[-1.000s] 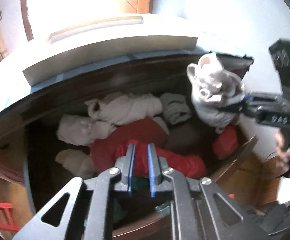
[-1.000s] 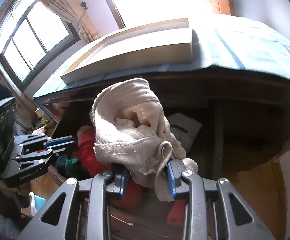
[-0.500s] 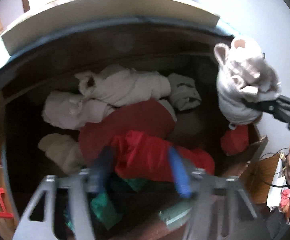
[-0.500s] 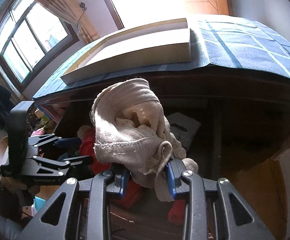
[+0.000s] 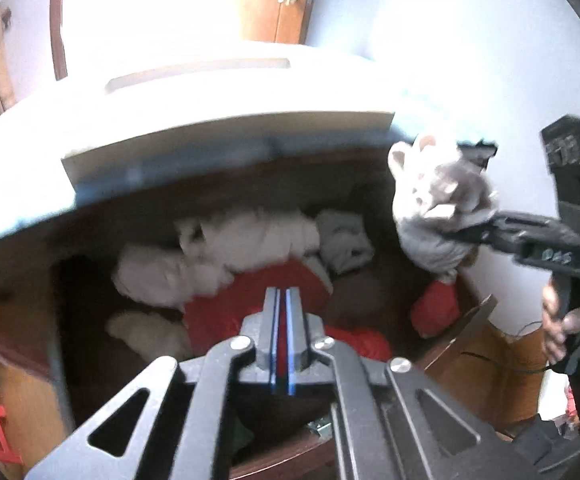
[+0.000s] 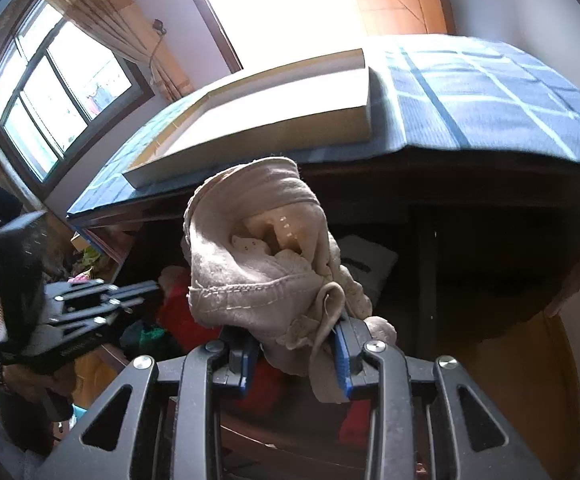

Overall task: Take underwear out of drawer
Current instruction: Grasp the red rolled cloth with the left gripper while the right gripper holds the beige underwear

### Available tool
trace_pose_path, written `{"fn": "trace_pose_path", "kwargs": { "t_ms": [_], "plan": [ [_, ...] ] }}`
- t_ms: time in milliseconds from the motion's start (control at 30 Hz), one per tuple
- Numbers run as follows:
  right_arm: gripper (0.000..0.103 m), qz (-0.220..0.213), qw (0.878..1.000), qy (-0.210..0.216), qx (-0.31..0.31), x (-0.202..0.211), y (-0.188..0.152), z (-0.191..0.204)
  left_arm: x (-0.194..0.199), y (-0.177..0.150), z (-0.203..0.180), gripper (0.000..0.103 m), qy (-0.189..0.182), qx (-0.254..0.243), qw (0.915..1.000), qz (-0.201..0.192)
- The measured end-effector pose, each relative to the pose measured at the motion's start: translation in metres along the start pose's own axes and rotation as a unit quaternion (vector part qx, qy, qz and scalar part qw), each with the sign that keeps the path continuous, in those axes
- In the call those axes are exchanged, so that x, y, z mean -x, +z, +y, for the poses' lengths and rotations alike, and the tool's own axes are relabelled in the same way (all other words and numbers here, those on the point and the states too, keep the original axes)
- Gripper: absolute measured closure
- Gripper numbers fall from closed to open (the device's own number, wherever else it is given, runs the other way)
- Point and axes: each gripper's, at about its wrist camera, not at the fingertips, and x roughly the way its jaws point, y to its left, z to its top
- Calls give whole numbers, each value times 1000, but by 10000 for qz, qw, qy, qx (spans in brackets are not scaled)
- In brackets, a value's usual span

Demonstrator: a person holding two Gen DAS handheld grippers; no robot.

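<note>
The beige underwear point(image 6: 258, 264) is bunched into a loose wad and clamped between the jaws of the right gripper point(image 6: 295, 354), held up in the air above the open drawer point(image 5: 62, 320) and clear of the pile inside it; in the left wrist view the same wad shows at the right, level with the front edge of the table point(image 6: 489, 92) top and just off the drawer's right end. A tail of the fabric hangs down past the right gripper's blue pads. So one piece is, by my reading, out, and the step in hand is the next pick. The left gripper point(image 5: 282, 336) hovers over the drawer with its jaws together; only a thin red sliver shows between the pads, and I cannot tell whether any cloth is caught there. Beneath it lie a red garment point(image 5: 250, 304), white garments point(image 5: 226, 256) toward the back, and a smaller red piece point(image 5: 435, 310) at the right corner. A flat cardboard box point(image 6: 274, 108) sits on the blue checked cloth point(image 6: 485, 92) covering the table. The next move seems to call for setting the held wad down outside the drawer, then spreading the left jaws and lowering them onto a fold of another piece.
</note>
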Motion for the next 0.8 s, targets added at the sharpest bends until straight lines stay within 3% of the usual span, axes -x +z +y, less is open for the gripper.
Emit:
{"fn": "trace_pose_path", "kwargs": {
  "t_ms": [67, 133, 200, 267, 333, 400, 433, 467, 533, 567, 633, 667, 700, 800],
  "plan": [
    [69, -68, 10000, -1, 64, 5, 3, 4, 13, 6, -1, 103, 114, -138, 9997, -177],
    [69, -141, 9998, -13, 129, 10, 7, 9, 16, 8, 1, 102, 157, -136, 9997, -94],
    [69, -158, 9998, 0, 149, 10, 9, 12, 8, 6, 5, 101, 166, -184, 9996, 116],
    [69, -132, 9998, 15, 174, 10, 8, 14, -5, -1, -2, 97, 87, -676, 9966, 467],
    [69, -81, 9998, 2, 196, 9, 6, 14, -18, -7, -17, 80, -363, -1361, 9865, 837],
    [69, -52, 9998, -14, 174, 9, 5, 12, -29, -12, -21, 36, -615, -1823, 9750, 1113],
    [69, -58, 9999, -23, 138, 10, 5, 10, -34, -14, -22, 29, -583, -2167, 9667, 1233],
    [69, -71, 9999, -30, 109, 12, 5, 8, -37, -15, -23, 29, -497, -2425, 9609, 1242],
    [69, -90, 9999, -42, 57, 14, 4, 4, -39, -13, -28, 29, -332, -3099, 9435, 1129],
    [69, -78, 10000, -45, 34, 14, 5, 2, -40, -9, -30, 28, -387, -3479, 9306, 1072],
    [69, -39, 10000, -61, -16, 12, 5, 0, -48, 0, -31, 28, -823, -3700, 9155, 1351],
    [69, -13, 10000, -58, -52, 10, 5, -2, -55, 2, -32, 28, -1012, -3882, 9023, 1581],
    [69, 5, 10000, -48, -86, 8, 6, -2, -61, 1, -35, 28, -981, -4165, 8875, 1710],
    [69, 40, 9998, -3, -217, 7, 8, -5, -76, -12, -38, 28, -674, -5286, 8240, 1926]
  ]
}}
